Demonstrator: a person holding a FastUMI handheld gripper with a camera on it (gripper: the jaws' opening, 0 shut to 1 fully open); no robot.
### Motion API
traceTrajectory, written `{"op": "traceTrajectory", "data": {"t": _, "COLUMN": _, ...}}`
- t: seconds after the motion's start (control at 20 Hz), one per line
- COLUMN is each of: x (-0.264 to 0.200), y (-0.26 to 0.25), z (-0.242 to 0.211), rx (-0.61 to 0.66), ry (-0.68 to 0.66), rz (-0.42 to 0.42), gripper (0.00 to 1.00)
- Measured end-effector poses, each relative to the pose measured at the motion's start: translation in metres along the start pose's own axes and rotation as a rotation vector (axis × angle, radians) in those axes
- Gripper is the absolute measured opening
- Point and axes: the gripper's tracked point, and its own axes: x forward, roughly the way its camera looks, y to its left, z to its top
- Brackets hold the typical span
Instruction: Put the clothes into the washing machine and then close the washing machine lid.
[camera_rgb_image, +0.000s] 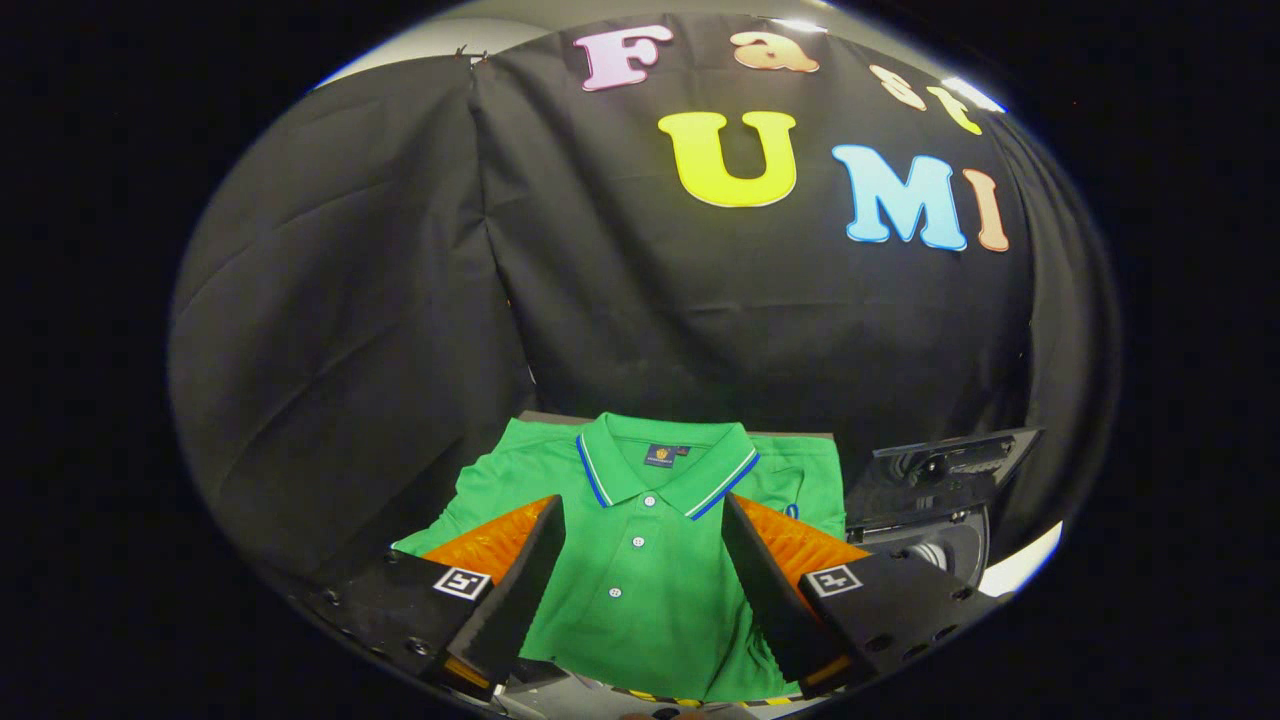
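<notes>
A folded green polo shirt (640, 560) with a blue-and-white striped collar lies flat just below and ahead of my fingers. My gripper (640, 520) is open, one finger on each side of the shirt's button placket, hovering over it with nothing pressed between them. To the right of the shirt stands the washing machine (935, 520), its dark lid (945, 465) raised and the drum opening partly visible beneath it.
The shirt rests on a small surface whose far edge (790, 434) shows behind the collar. Black cloth walls close in behind and to the left. A pale strip of floor (1020, 565) shows beyond the washing machine.
</notes>
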Motion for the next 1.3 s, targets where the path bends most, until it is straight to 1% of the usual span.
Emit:
{"op": "traceTrajectory", "data": {"t": 0.15, "x": 0.019, "y": 0.001, "z": -0.004, "rx": -0.026, "ry": 0.044, "rz": -0.032, "gripper": 0.98}}
{"op": "traceTrajectory", "data": {"t": 0.5, "x": 0.053, "y": 0.007, "z": -0.033, "rx": -0.038, "ry": 0.178, "rz": -0.047, "gripper": 0.98}}
{"op": "traceTrajectory", "data": {"t": 1.0, "x": 0.08, "y": -0.003, "z": -0.058, "rx": -0.111, "ry": 0.241, "rz": -0.095, "gripper": 0.98}}
{"op": "traceTrajectory", "data": {"t": 1.05, "x": 0.081, "y": -0.005, "z": -0.063, "rx": -0.121, "ry": 0.254, "rz": -0.096, "gripper": 0.98}}
{"op": "traceTrajectory", "data": {"t": 1.1, "x": 0.084, "y": -0.001, "z": -0.061, "rx": -0.116, "ry": 0.242, "rz": -0.081, "gripper": 0.98}}
{"op": "traceTrajectory", "data": {"t": 1.3, "x": 0.084, "y": -0.001, "z": -0.062, "rx": -0.123, "ry": 0.234, "rz": -0.078, "gripper": 0.97}}
